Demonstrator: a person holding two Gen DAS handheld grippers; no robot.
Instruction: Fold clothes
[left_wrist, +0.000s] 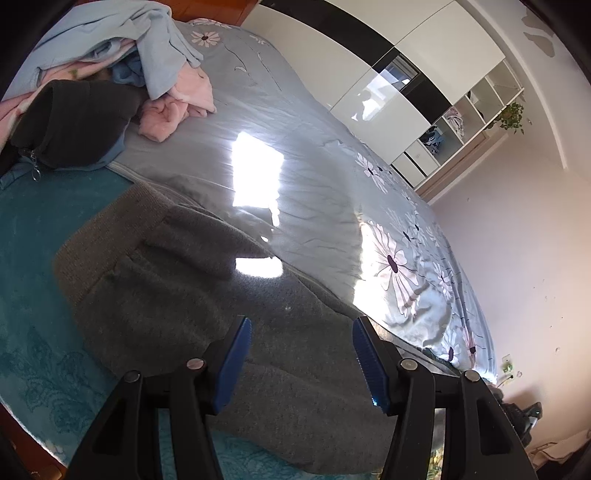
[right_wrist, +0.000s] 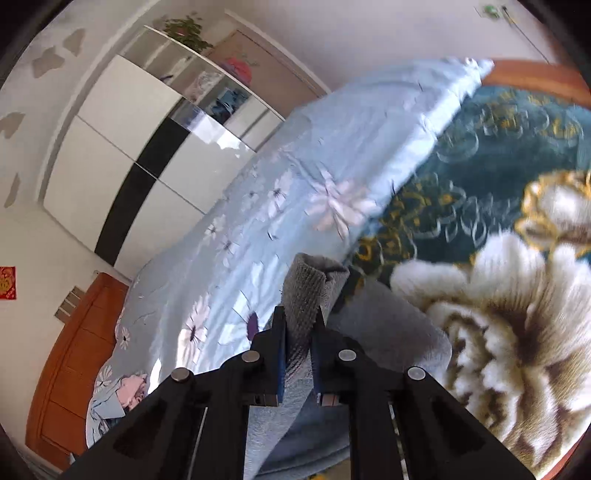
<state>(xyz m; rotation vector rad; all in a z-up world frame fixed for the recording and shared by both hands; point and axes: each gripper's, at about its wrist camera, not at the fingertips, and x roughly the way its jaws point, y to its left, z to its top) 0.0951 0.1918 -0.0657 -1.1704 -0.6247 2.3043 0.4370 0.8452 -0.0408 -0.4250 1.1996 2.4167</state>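
1. Grey knit garment (left_wrist: 192, 295) lies spread on the bed, partly on the teal blanket (left_wrist: 33, 236) and partly on the pale blue floral quilt (left_wrist: 303, 122). A folded flap sits on its upper part.
2. One ribbed edge of the same grey garment (right_wrist: 304, 295) is lifted off the bed, pinched in my right gripper (right_wrist: 300, 325); its jaws are clamped tight on the fabric, which stands up between them.
3. My left gripper (left_wrist: 301, 332) hovers over the garment's lower part, blue pads (left_wrist: 236, 354) wide apart, nothing between them.
4. Right view: the teal blanket shows a big cream-and-gold flower print (right_wrist: 509, 314), just beside the lifted edge.
5. Pile of other clothes (left_wrist: 122, 62) near the head of the bed: light blue, pink, and a dark piece with a zip, well apart from the grey garment.
6. White and black wardrobe (left_wrist: 399, 55) beyond the bed, open shelves at its end.
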